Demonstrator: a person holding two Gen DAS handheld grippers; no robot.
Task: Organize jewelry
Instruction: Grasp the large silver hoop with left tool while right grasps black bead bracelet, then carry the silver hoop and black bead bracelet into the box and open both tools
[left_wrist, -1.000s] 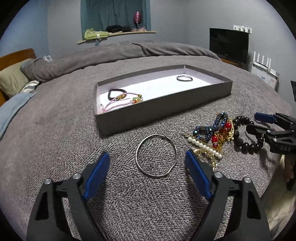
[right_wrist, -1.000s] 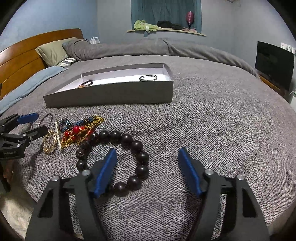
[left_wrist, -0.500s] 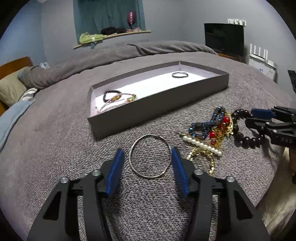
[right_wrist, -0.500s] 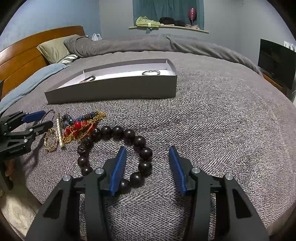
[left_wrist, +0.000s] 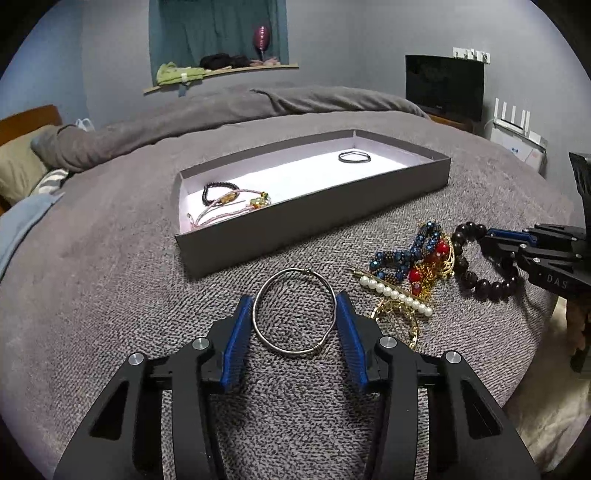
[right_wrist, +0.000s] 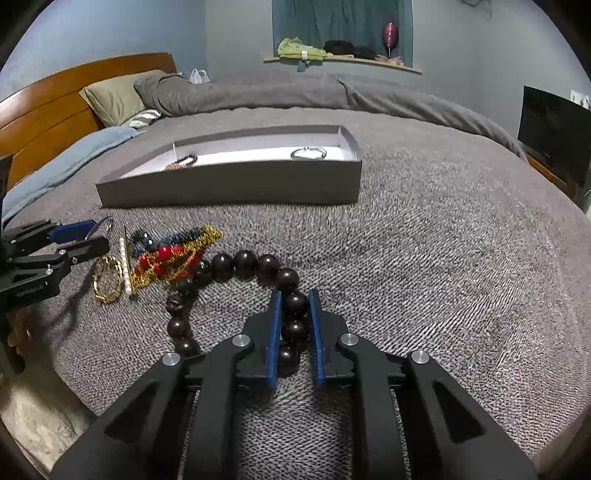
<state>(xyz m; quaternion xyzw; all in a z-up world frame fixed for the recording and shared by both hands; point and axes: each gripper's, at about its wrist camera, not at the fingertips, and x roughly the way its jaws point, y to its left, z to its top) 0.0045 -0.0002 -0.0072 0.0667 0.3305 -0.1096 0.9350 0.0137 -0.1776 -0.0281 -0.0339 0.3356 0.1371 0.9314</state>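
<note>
**Both grippers closed in on bracelets, tray sitting further back on the bed**

Left wrist view first. The left gripper (left_wrist: 294, 308) was down on the grey blanket (left_wrist: 110, 258) with its blue pads right against either side of the silver wire bangle (left_wrist: 294, 311), which lay flat between them. Looked like contact on both sides, so it was pinching the bangle across its width. Just to the right sat the tangled jewelry pile (left_wrist: 410, 266), with blue beads, red beads and gold chain, and a pearl strand (left_wrist: 395, 293) lay along its near edge. Behind all that was the grey tray (left_wrist: 314, 225), which already held a black beaded bracelet (left_wrist: 214, 192) and some pink cord pieces (left_wrist: 225, 212) at its left end, plus a thin dark ring bracelet (left_wrist: 354, 157) at the far right end. The right gripper (left_wrist: 491, 240) showed at the right edge, at the dark wooden bead bracelet (left_wrist: 480, 266).

Right wrist view. The right gripper (right_wrist: 294, 306) was nearly closed, its pads squeezing one big bead of the dark wooden bead bracelet (right_wrist: 236, 264), which curved away to the left on the blanket (right_wrist: 443, 258). The jewelry pile (right_wrist: 170, 254) touched the bracelet's far side. The left gripper (right_wrist: 81, 236) poked in from the left. The tray (right_wrist: 229, 188) sat well behind.
</note>
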